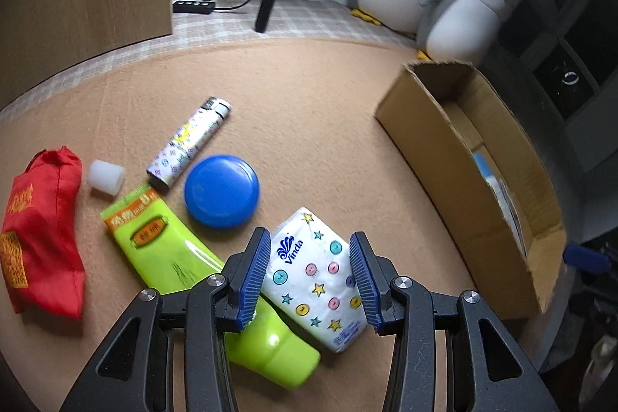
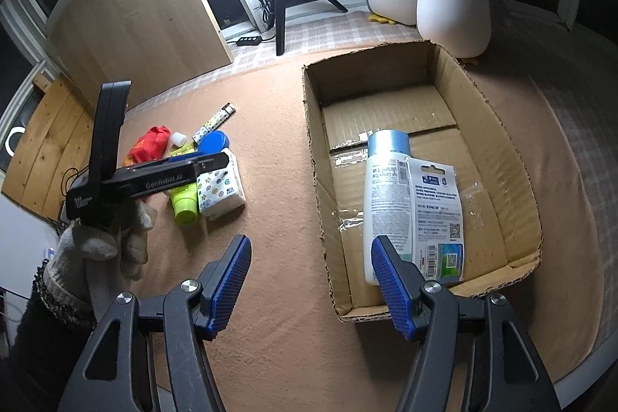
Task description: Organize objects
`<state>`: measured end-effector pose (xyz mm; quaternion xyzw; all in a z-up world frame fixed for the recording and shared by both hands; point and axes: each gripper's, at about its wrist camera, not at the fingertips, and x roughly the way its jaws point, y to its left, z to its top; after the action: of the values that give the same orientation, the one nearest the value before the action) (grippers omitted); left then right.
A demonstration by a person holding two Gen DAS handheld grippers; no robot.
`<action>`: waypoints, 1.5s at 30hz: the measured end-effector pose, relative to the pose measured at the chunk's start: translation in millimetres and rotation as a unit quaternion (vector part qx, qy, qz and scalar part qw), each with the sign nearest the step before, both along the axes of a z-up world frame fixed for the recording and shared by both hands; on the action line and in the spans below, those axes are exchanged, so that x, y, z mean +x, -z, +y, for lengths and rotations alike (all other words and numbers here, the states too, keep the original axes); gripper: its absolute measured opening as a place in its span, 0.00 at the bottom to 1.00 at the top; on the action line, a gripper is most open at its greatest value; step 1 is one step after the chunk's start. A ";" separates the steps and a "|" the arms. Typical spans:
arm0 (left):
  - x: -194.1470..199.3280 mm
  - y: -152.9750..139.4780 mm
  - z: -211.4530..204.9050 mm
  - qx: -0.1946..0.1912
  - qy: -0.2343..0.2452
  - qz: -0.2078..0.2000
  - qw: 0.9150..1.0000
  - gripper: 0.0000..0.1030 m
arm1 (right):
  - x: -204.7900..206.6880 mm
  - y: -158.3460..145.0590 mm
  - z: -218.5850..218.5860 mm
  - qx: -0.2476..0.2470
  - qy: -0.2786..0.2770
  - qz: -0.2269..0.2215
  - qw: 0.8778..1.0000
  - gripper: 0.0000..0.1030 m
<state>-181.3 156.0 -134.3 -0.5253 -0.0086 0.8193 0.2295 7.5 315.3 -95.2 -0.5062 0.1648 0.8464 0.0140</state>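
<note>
Left gripper (image 1: 309, 276), jaws spread, straddles Vinda tissue pack (image 1: 320, 280) lying flat on tan carpet (image 1: 309, 103), pads not pressing; long axis runs toward lower right. Right gripper (image 2: 309, 280) spread, empty, at cardboard box (image 2: 316, 180) rim; its side reads "GenRobot.AI".

"Vinda" on tissue pack (image 1: 316, 276); "GenRobot.AI" on left gripper (image 2: 170, 176) body; "TOG" on flat packet (image 2: 434, 207) in box; other print unreadable.

Each wrist camera looked steeply down along its tongs, close above the tan carpet (image 1: 309, 103). Both views shared the cardboard box (image 2: 498, 126) and the tissue pack (image 1: 316, 280).
</note>
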 end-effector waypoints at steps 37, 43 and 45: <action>151.5 -10.6 -70.0 0.062 0.003 -0.022 0.998 0.45 | -73.2 40.0 -71.5 -0.067 -0.099 -0.045 0.992 0.59; 152.4 -10.1 -75.5 0.064 0.000 -0.023 0.998 0.45 | -87.5 58.3 -81.4 -0.031 -0.101 -0.082 0.991 0.59; 150.8 -9.1 -75.8 0.064 0.000 -0.024 0.998 0.45 | -87.7 63.0 -83.1 -0.034 -0.103 -0.092 0.990 0.59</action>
<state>-30.5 80.2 -125.3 -0.5289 -0.0670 0.8044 0.2623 -80.1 232.2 -158.2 -0.5961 0.1386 0.7873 -0.0751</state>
